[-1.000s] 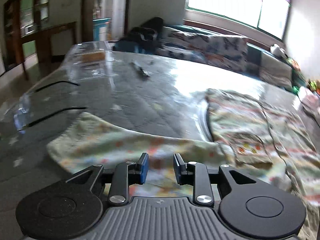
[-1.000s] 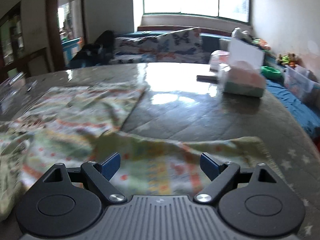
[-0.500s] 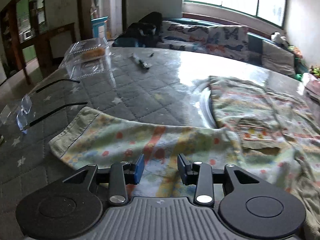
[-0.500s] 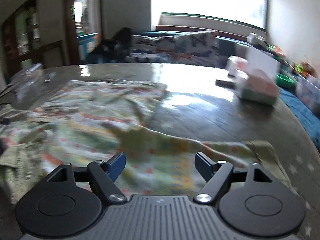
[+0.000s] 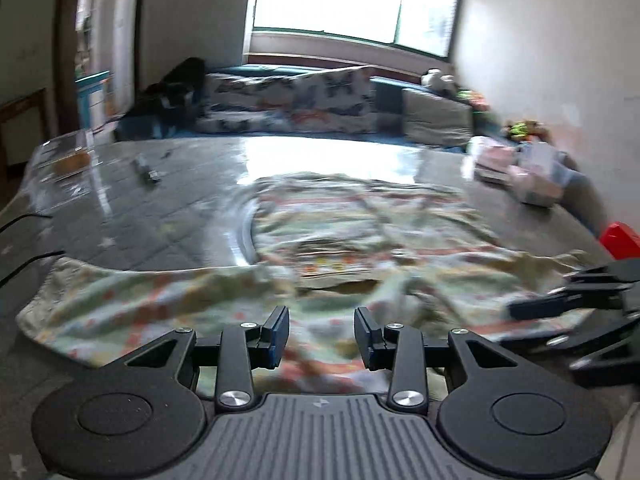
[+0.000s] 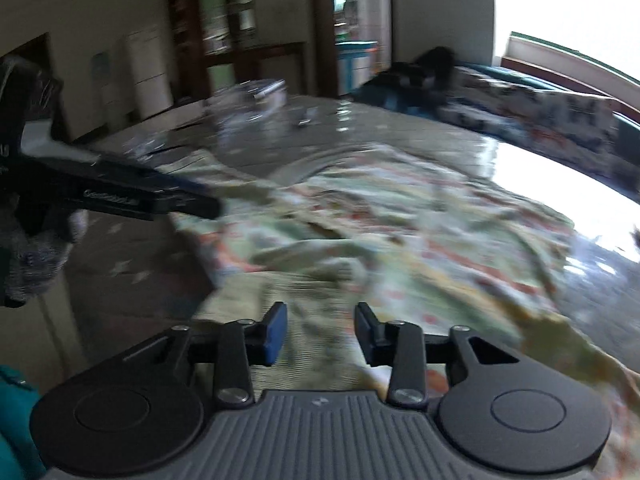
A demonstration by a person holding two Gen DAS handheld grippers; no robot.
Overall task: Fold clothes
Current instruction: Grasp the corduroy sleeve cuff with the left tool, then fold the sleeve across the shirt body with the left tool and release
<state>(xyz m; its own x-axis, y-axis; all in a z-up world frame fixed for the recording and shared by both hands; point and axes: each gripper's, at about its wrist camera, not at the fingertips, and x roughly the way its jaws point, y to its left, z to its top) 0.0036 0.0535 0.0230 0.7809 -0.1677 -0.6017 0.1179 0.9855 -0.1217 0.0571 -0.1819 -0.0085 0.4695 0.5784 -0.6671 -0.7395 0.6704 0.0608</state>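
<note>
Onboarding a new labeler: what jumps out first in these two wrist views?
The patterned garment spread rumpled across the glossy quilted table dominates both views. Low in the left wrist view sits the left hand-held gripper, open over the cloth's near edge, with the right hand-held gripper likewise open over the cloth in its own view. Behind the table, the bright window above a butterfly-print cushion draws the eye.

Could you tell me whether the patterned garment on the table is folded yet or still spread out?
Mostly spread: the garment lies open and rumpled across the table, one sleeve stretched sideways.
</note>
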